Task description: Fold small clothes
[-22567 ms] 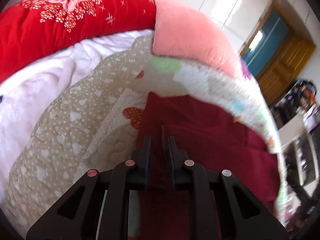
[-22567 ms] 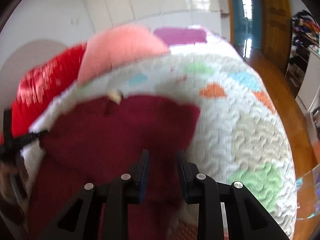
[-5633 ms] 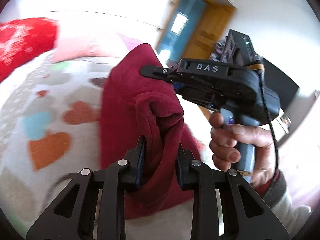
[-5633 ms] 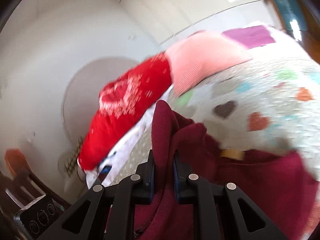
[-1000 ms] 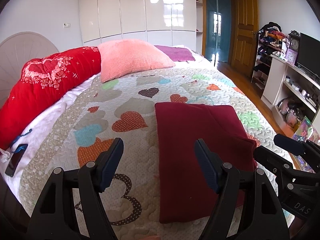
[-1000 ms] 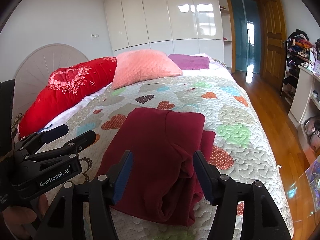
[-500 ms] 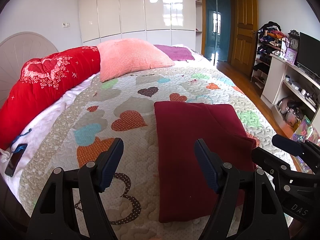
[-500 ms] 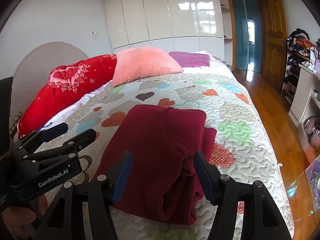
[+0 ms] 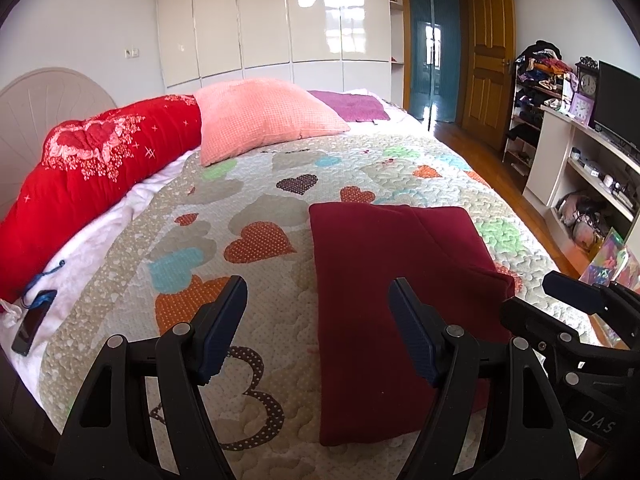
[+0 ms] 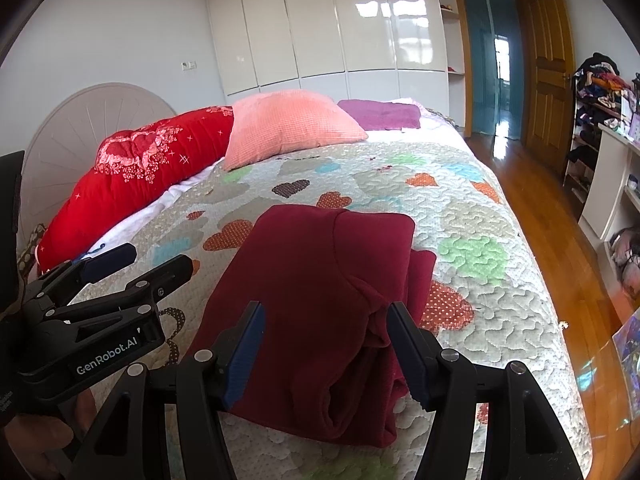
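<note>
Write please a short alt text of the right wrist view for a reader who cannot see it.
A folded dark red garment lies on a heart-patterned quilt, with the open, empty right gripper hovering over its near edge. The left gripper, also open, shows at the left; a pink pillow lies behind.

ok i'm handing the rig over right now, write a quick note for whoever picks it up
Left gripper: open, holding nothing, held above the bed.
Right gripper: open, holding nothing, held above the near end of the garment.
Dark red garment: lies folded into a rough rectangle on the heart quilt, near the foot of the bed.
Done: the fold looks finished.
Left: the right-hand edge is bunched; tidy it if needed. No other small clothes in view.
</note>
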The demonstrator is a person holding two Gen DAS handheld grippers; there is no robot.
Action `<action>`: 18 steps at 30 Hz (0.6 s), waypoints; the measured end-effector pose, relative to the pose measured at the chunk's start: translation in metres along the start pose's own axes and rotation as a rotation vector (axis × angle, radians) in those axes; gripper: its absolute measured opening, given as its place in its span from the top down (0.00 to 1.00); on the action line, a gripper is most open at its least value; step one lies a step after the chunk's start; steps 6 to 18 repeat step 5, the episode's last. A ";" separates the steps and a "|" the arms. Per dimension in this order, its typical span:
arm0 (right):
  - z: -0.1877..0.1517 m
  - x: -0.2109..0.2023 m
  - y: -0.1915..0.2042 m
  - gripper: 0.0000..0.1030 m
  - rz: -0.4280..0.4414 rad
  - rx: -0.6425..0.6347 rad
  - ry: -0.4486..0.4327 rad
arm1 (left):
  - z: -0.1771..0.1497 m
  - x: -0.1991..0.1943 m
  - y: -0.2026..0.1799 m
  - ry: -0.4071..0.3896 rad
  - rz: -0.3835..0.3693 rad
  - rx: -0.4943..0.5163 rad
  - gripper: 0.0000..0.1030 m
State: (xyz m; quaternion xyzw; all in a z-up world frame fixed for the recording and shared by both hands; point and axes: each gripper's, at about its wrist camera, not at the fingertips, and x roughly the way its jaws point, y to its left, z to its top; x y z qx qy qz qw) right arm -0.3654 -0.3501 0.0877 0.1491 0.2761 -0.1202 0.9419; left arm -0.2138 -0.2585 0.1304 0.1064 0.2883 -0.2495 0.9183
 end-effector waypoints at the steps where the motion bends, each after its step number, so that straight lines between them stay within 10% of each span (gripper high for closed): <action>1: 0.000 0.000 -0.001 0.41 0.002 0.002 0.000 | 0.000 0.000 0.001 -0.001 -0.001 0.001 0.28; 18: -0.002 0.001 -0.002 0.41 0.002 0.003 0.003 | -0.002 0.005 0.011 0.017 -0.018 -0.022 0.28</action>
